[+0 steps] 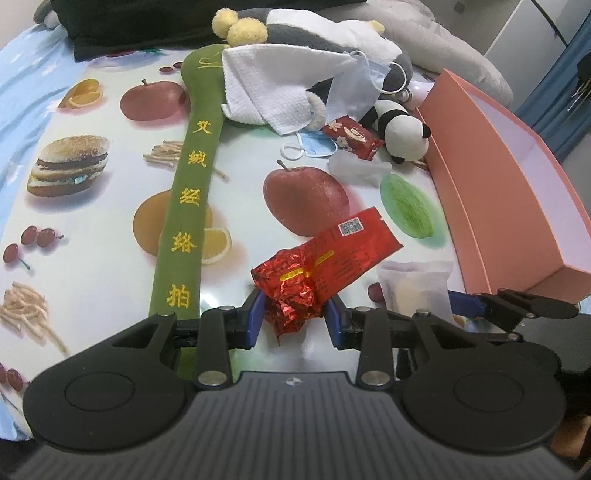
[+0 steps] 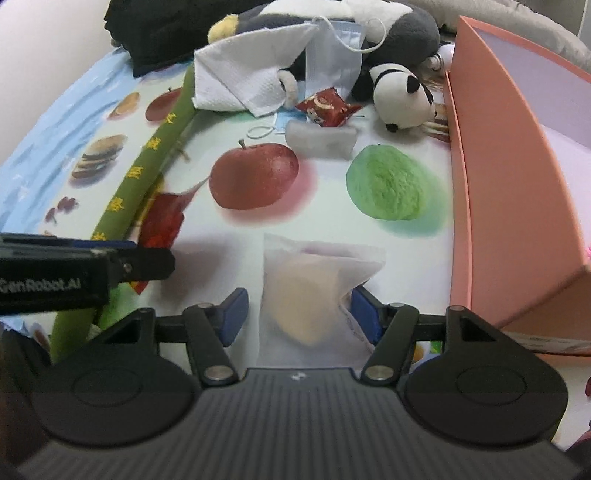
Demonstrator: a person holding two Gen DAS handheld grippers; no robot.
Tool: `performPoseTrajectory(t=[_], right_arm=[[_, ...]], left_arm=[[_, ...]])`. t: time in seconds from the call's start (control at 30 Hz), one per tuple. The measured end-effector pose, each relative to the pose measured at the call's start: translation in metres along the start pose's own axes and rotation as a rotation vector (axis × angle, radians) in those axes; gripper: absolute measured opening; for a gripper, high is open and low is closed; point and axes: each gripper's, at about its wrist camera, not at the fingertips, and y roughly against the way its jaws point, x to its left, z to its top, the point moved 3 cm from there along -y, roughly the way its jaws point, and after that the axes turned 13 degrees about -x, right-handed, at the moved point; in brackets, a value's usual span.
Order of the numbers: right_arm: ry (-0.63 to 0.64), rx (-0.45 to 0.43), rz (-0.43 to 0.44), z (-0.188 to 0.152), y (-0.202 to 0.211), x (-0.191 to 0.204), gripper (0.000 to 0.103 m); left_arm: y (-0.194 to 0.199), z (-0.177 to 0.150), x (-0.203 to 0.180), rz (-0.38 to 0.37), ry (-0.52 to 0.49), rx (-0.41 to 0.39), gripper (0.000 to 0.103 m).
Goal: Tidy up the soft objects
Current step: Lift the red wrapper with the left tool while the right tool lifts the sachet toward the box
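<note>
My left gripper (image 1: 295,314) is shut on the crumpled end of a red foil packet (image 1: 317,266) that rests on the fruit-print tablecloth. My right gripper (image 2: 299,314) is open around a frosted white pouch (image 2: 314,291); the right pad touches its edge, the left pad stands apart. The pouch also shows in the left wrist view (image 1: 413,284). Farther back lie a long green padded massage stick (image 1: 184,214), a white towel (image 1: 273,85), blue face masks (image 1: 354,88), a small red snack packet (image 1: 351,136), a panda plush (image 1: 402,129) and a grey-white plush (image 1: 317,33).
An open pink box (image 1: 498,184) with its lid stands along the right side; it also shows in the right wrist view (image 2: 509,177). A small clear packet (image 2: 321,142) lies mid-table. Black fabric (image 1: 122,26) lies at the back left. The left gripper's body (image 2: 74,269) shows at left.
</note>
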Motion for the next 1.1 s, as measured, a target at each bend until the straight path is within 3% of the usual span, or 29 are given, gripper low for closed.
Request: performPoseTrajectory(t=[0.2, 0.8, 1.1], right_arm=[[0.011, -0.010, 0.007, 0.005, 0.003, -0.001, 0.051], [-0.062, -0.106, -0.002, 0.020, 0.056, -0.008, 0.051], [-0.072, -0.219, -0.007, 0.054, 0.105, -0.021, 0.051]], left_arm=[[-0.001, 0.007, -0.001, 0.005, -0.015, -0.013, 0.041], [0.028, 0.011, -0.018, -0.016, -0.031, -0.070, 0.035], [0.060, 0.044, -0.037, -0.046, -0.060, -0.156, 0.035]])
